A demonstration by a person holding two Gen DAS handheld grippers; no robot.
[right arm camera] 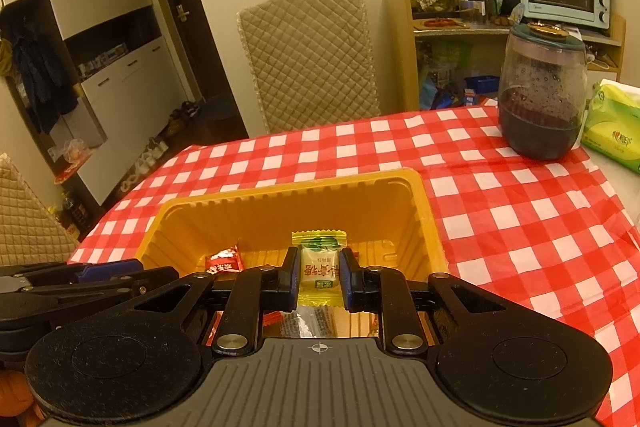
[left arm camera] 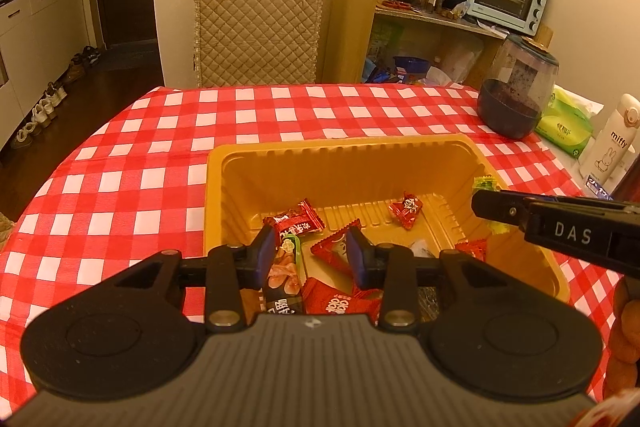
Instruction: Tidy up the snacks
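Worktop [left arm camera: 320, 107]: covered in red-and-white check cloth.
Yellow tray [left arm camera: 224, 187]: stood mid-worktop, holding several red snack packets [left arm camera: 406, 207] scattered on its floor.
Dark lidded jar [right arm camera: 544, 95]: stood at the far right of the worktop, beside a green tissue pack [right arm camera: 612, 127].
Left gripper [left arm camera: 311, 255]: hung over the tray's near end, fingers apart, nothing pinched; a long sausage stick [left arm camera: 285, 275] lay below.
Right gripper [right arm camera: 319, 273]: clamped on a yellow-wrapped candy [right arm camera: 319, 269], held above the tray.
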